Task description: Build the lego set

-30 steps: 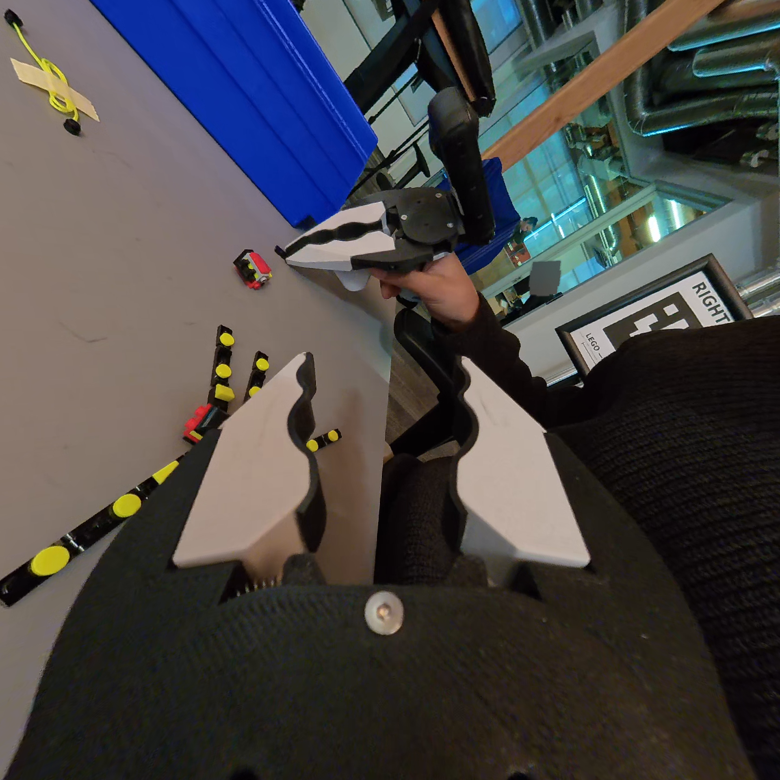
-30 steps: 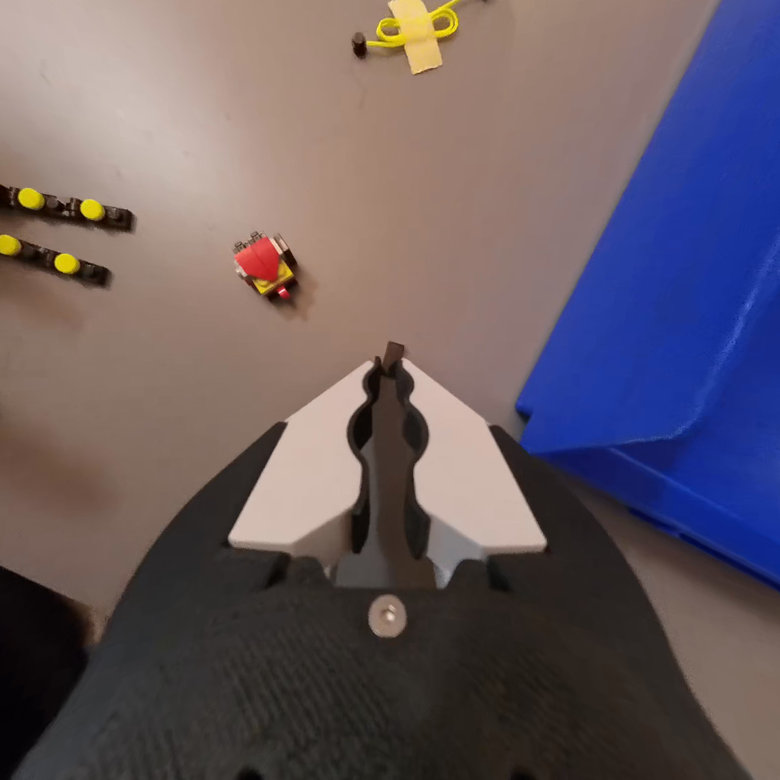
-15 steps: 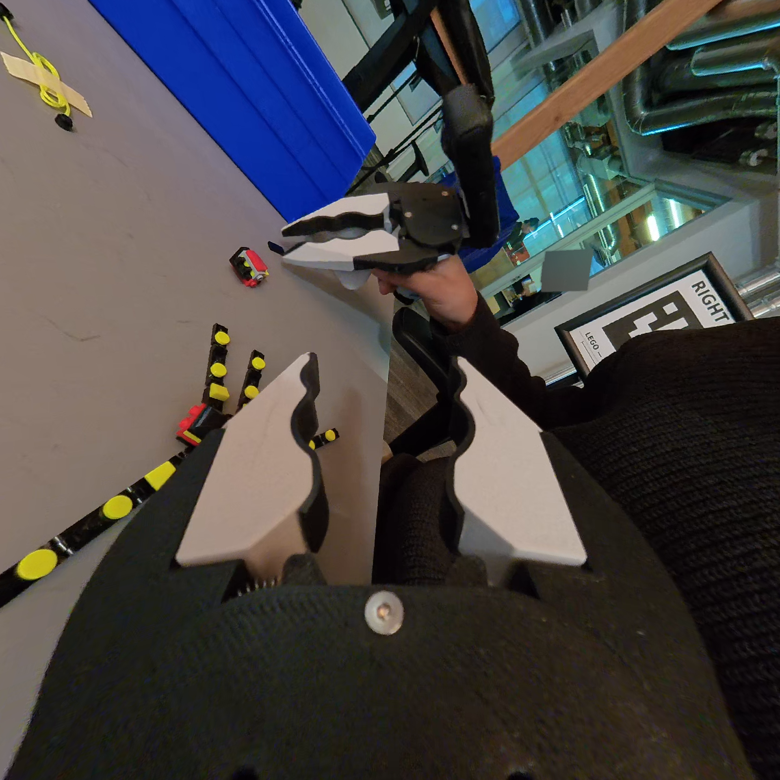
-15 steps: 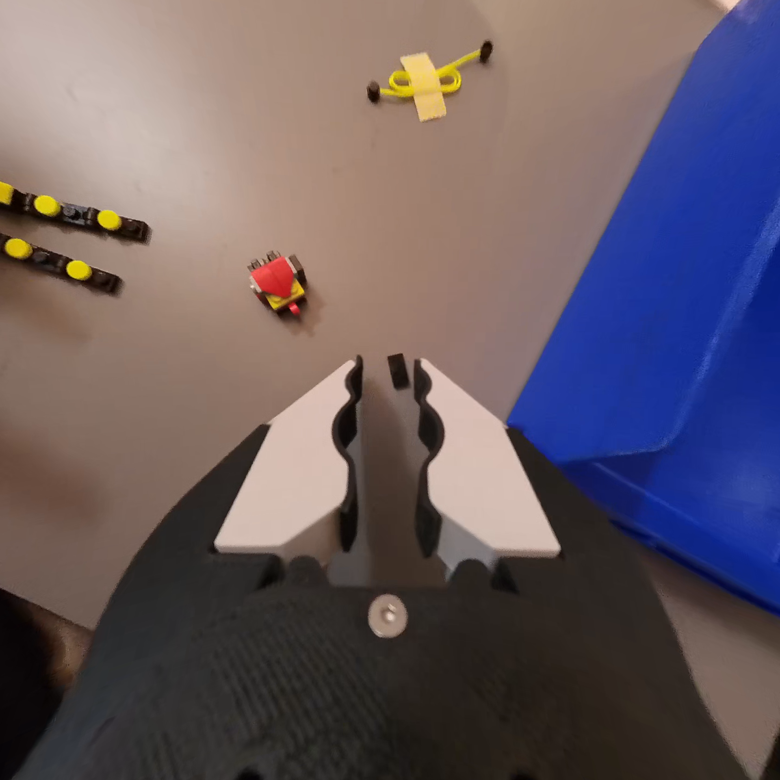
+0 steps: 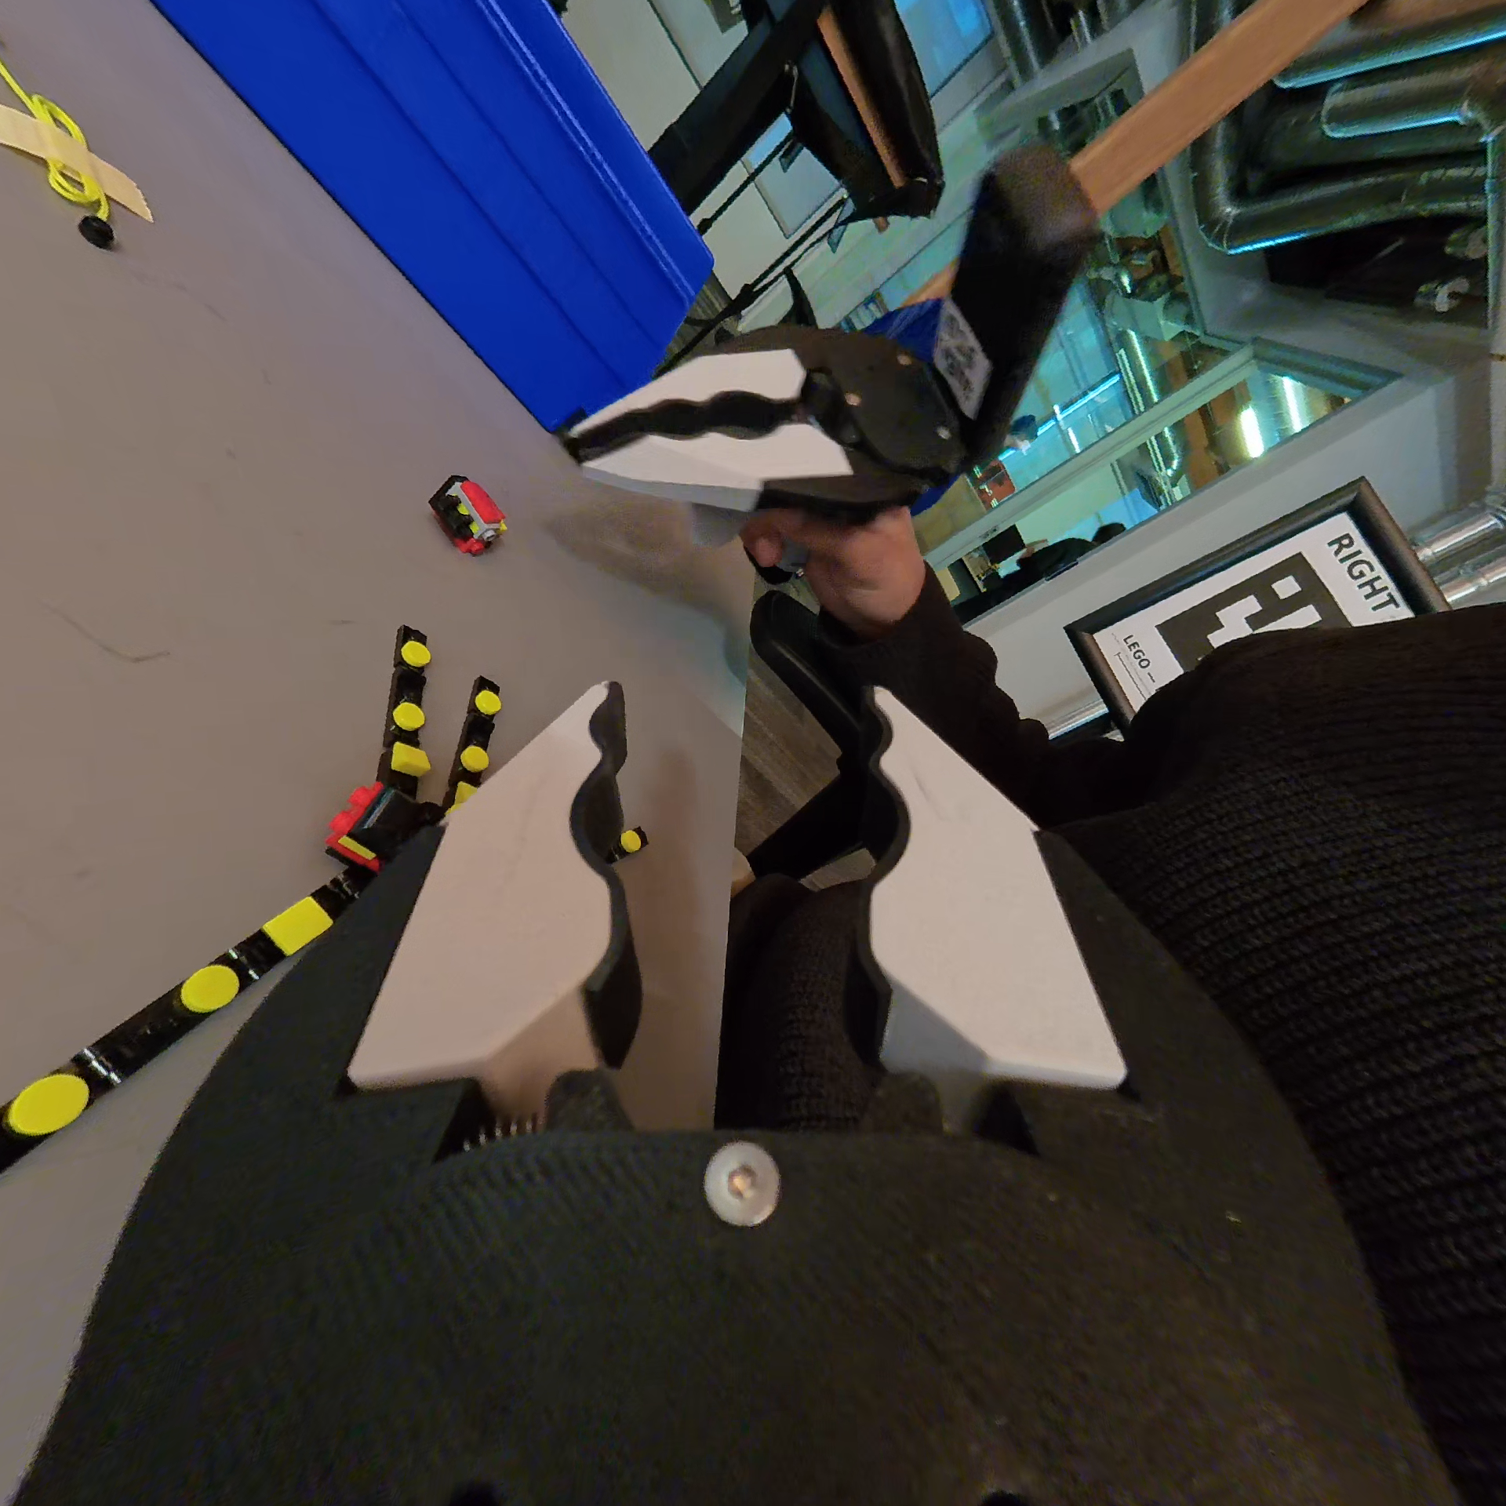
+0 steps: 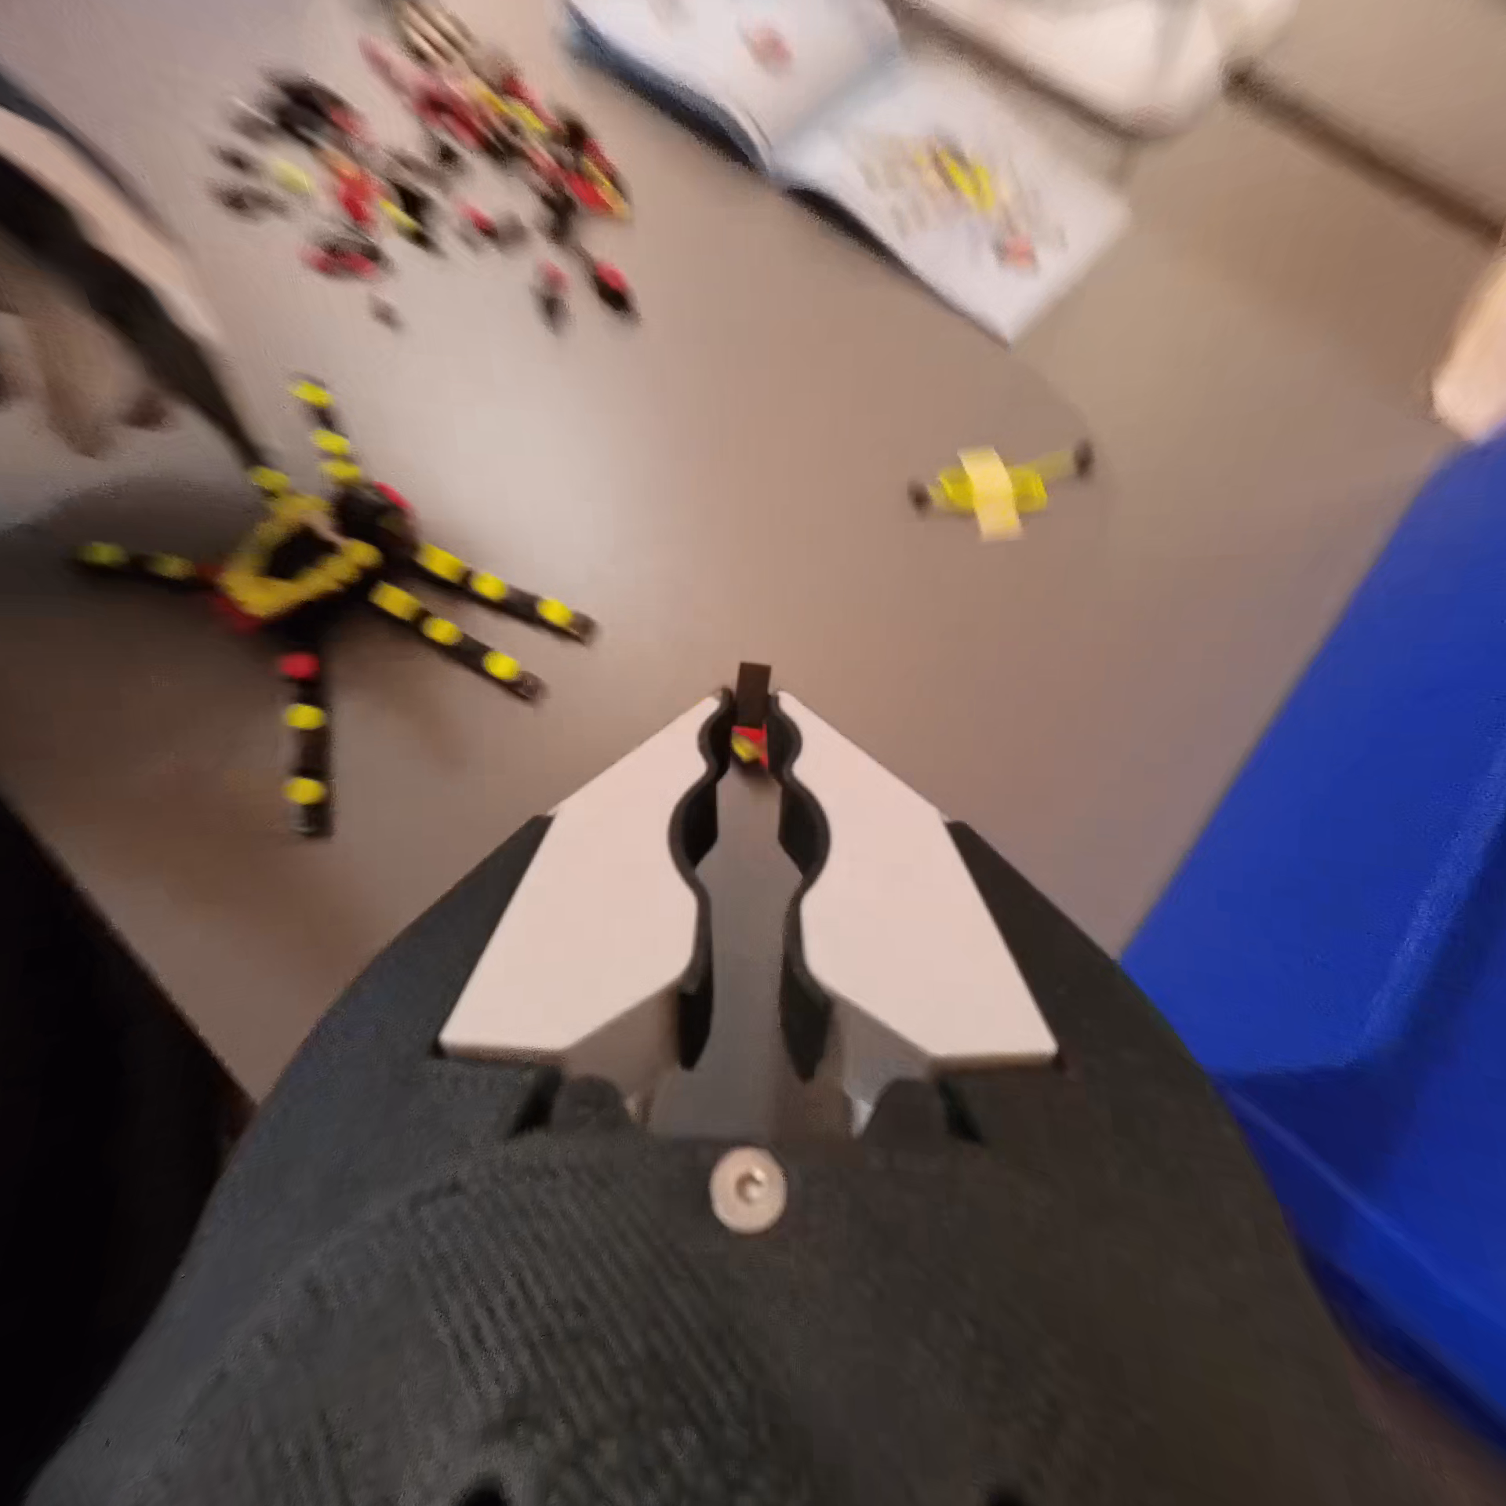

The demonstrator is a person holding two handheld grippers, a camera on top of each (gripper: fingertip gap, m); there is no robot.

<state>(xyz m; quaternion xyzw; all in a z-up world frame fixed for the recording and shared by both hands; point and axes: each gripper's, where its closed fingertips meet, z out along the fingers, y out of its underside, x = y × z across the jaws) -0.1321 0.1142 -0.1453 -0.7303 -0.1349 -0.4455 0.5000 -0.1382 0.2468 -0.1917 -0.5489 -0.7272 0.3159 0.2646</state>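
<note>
My right gripper [image 6: 751,702] is shut on a small black lego piece [image 6: 751,689] that sticks out past its fingertips. In the left wrist view the right gripper [image 5: 574,444] hangs above the table, just right of a small red, yellow and black assembly [image 5: 468,513]. That assembly shows through the jaw gap in the blurred right wrist view [image 6: 748,743]. A spider-like model with black legs and yellow round tiles [image 6: 293,562] lies to the left; its legs [image 5: 407,709] show in the left wrist view. My left gripper [image 5: 741,697] is open and empty at the table's near edge.
A blue bin [image 5: 456,163] stands along the table's right side [image 6: 1345,815]. A yellow cord under tape [image 6: 990,489] lies mid-table. A pile of loose pieces [image 6: 440,147] and an open instruction booklet [image 6: 937,179] lie at the back. A framed sign [image 5: 1255,603] stands off the table.
My right gripper opened around the black piece, then shut on it and lifted, tilting up so the far table shows. My left gripper has stayed open in place.
</note>
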